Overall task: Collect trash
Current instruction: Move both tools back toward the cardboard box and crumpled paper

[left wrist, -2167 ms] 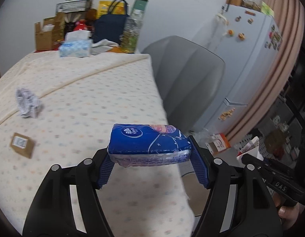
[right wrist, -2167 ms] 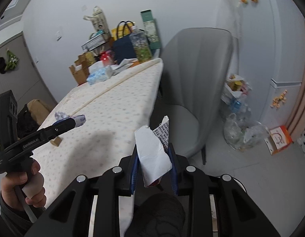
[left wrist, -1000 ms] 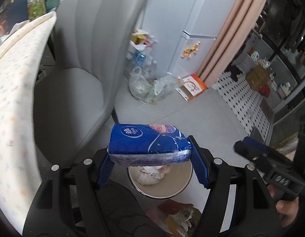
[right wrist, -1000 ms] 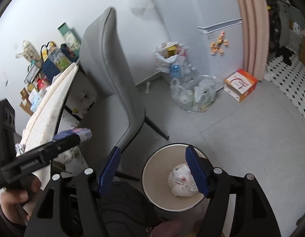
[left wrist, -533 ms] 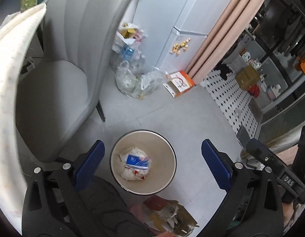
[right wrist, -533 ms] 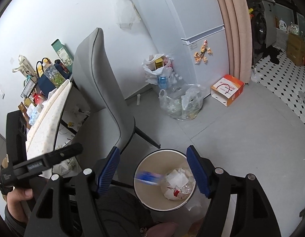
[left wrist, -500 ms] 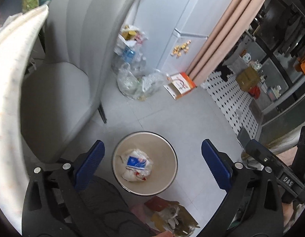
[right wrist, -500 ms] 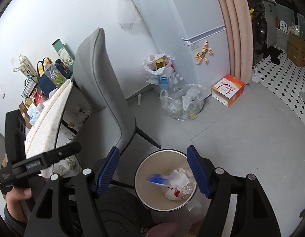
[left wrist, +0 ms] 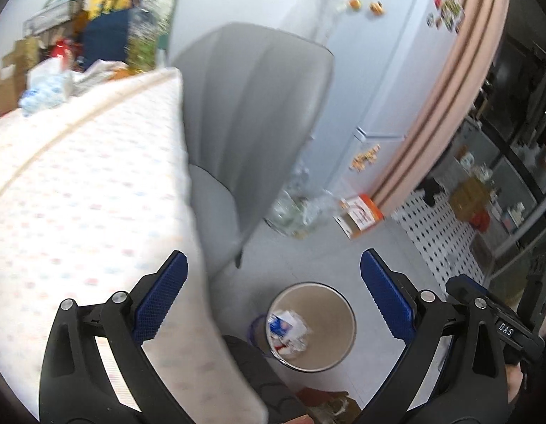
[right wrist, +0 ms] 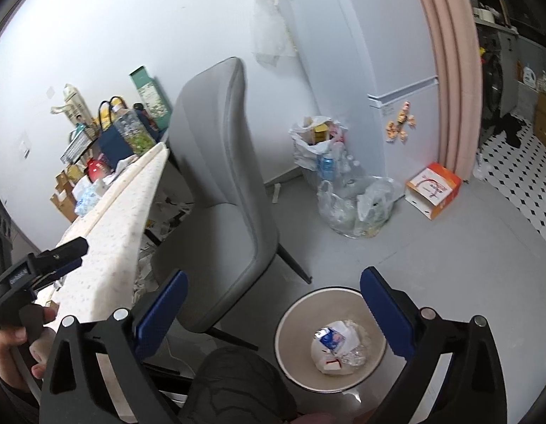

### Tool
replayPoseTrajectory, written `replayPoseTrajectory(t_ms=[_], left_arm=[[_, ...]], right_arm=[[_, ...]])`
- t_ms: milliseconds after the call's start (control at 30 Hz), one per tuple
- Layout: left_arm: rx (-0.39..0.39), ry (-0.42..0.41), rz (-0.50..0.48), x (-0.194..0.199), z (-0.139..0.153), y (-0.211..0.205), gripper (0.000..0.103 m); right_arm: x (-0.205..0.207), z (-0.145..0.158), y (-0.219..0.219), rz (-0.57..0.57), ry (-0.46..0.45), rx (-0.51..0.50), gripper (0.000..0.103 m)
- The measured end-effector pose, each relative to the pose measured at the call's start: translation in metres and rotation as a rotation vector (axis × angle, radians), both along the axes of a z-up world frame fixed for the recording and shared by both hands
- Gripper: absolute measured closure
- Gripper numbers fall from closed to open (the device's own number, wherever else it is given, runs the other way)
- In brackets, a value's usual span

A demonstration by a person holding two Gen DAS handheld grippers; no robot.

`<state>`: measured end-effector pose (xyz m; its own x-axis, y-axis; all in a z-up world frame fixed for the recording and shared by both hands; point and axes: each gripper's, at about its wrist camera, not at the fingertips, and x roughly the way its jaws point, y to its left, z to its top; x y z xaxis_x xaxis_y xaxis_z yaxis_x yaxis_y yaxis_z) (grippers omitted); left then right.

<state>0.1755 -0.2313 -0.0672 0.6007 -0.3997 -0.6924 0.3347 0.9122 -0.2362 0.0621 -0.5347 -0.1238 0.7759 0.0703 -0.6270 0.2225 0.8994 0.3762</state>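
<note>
Blue tissue pack (right wrist: 330, 340) now in bin (right wrist: 290, 321), left tool (left wrist: 273, 293) and right tool (right wrist: 273, 304) wide apart, empty

Round bin (right wrist: 290, 349) stood on bare grey floor (right wrist: 432, 258), mouth open upward with nothing above it; trash lay low inside. Grey chair (right wrist: 220, 183) stood just beside the bin, table edge (right wrist: 128, 219) beyond it. Bottle bags (right wrist: 347, 194) and orange box (right wrist: 433, 190) sat well apart, by the fridge (right wrist: 361, 53).

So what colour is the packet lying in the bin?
Blue packet on white trash, clearest in the right wrist view.
</note>
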Motion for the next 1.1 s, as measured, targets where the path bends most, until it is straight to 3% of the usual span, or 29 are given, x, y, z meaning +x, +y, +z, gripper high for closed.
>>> replayPoseTrajectory(t_ms=[433,767,1100], left_arm=[[-0.033,-0.078,0.212,-0.016,0.024,0.119,0.006],[-0.009,-0.107,0.352,-0.038,0.021,0.203,0.006],[-0.005,-0.081,0.485,-0.055,0.005,0.275,0.006]], right_arm=[[0.027,0.029,0.090,0.170,-0.031,-0.041,0.007],[0.049,0.052,0.172,0.316,-0.057,-0.079,0.007],[0.066,0.056,0.249,0.461,-0.051,-0.119,0.007]])
